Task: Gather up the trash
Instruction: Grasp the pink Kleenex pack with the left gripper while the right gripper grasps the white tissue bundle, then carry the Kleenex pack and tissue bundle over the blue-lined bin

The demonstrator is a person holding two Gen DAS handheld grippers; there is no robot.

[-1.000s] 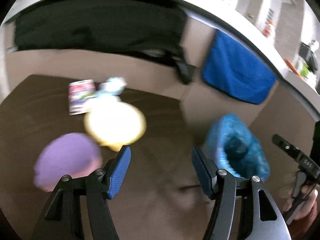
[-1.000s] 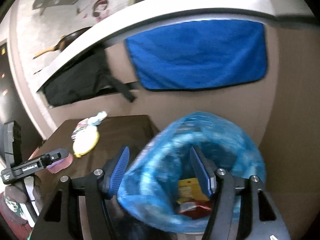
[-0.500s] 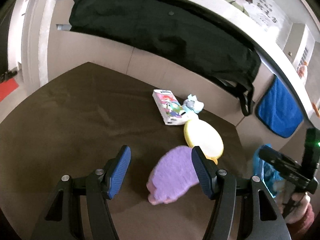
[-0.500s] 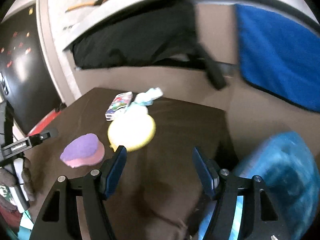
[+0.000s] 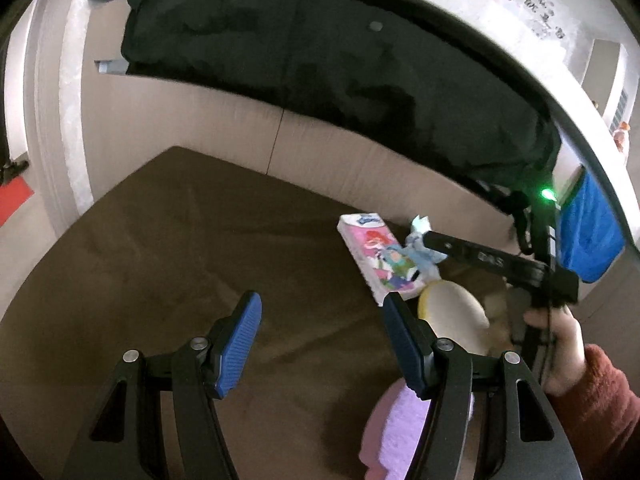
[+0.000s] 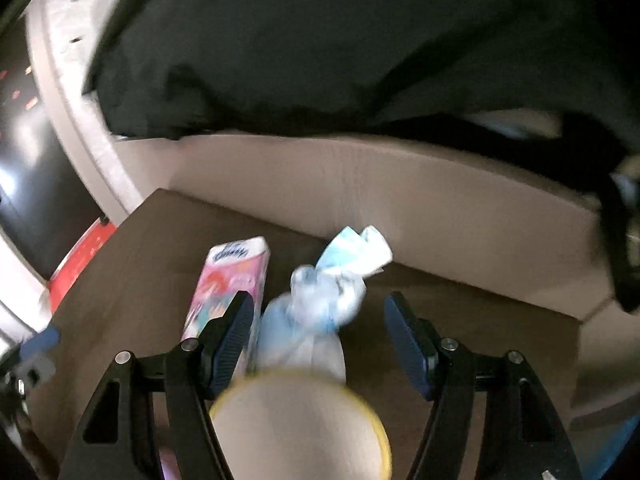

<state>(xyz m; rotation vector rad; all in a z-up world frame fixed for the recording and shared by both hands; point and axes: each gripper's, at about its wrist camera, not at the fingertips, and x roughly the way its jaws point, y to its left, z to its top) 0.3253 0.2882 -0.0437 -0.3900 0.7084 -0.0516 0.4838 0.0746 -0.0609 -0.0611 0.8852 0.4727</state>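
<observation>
We hold both grippers' jaws spread, nothing between them. The right gripper [image 6: 320, 340] frames the crumpled wrapper [image 6: 340, 276] on the table [image 6: 140, 264]; we should pinch it alone, sparing the tissue pack [image 6: 232, 276].

- Dim indoor light; bright glare sits at the left edge of the right wrist view.
- Fisheye bends edges; corners go black.
- Motion blur smears the wrapper [image 6: 340, 280] and yellow disc [image 6: 300, 428].

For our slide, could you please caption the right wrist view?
Open right hand-held gripper nears a crumpled blue wrapper beside a pink tissue pack on the brown table.
</observation>
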